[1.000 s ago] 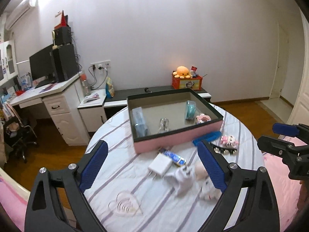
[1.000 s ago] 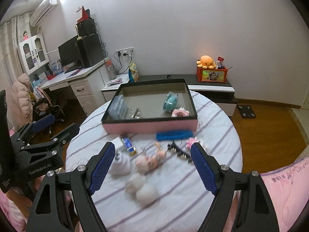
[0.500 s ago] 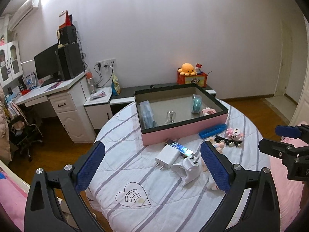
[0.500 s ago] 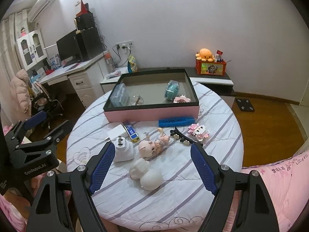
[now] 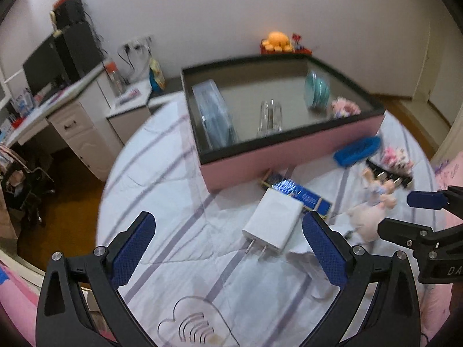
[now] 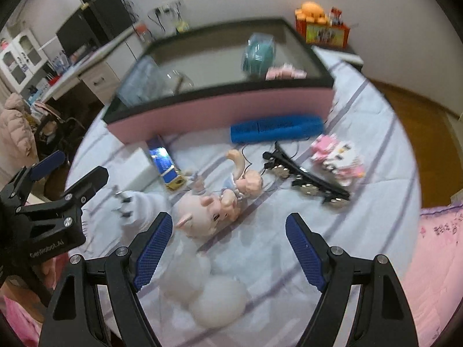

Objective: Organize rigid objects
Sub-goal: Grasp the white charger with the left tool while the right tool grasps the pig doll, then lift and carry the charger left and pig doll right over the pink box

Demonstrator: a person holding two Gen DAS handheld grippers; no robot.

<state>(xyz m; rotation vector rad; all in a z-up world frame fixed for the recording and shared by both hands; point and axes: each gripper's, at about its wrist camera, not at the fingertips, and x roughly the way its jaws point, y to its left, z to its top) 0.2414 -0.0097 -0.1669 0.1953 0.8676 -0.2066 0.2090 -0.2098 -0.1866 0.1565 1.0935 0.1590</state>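
A pink box with a black rim (image 5: pixel 289 156) (image 6: pixel 220 110) stands on the round striped table. It holds a clear case, a glass, a teal roll and a pink item. My left gripper (image 5: pixel 225 231) hangs above the cloth, its jaws opening. A white charger (image 5: pixel 273 222) lies just ahead by the right finger, untouched. My right gripper (image 6: pixel 228 222) is open above a pink doll figure (image 6: pixel 208 217), pads clear of it. A blue long case (image 6: pixel 275 128), a black hair clip (image 6: pixel 306 179) and a pink-white block toy (image 6: pixel 337 156) lie ahead.
A blue foil pack (image 5: pixel 298 193) lies against the charger, near the box front. A white plug adapter (image 6: pixel 139 205) and white fluffy balls (image 6: pixel 208 292) lie near the right gripper. A desk (image 5: pixel 72 121) stands at the left, pink bedding (image 6: pixel 434 260) at the right.
Both grippers have dropped toward the table and tilted further down, so the box and loose items look much closer. The left jaws stand a little wider.
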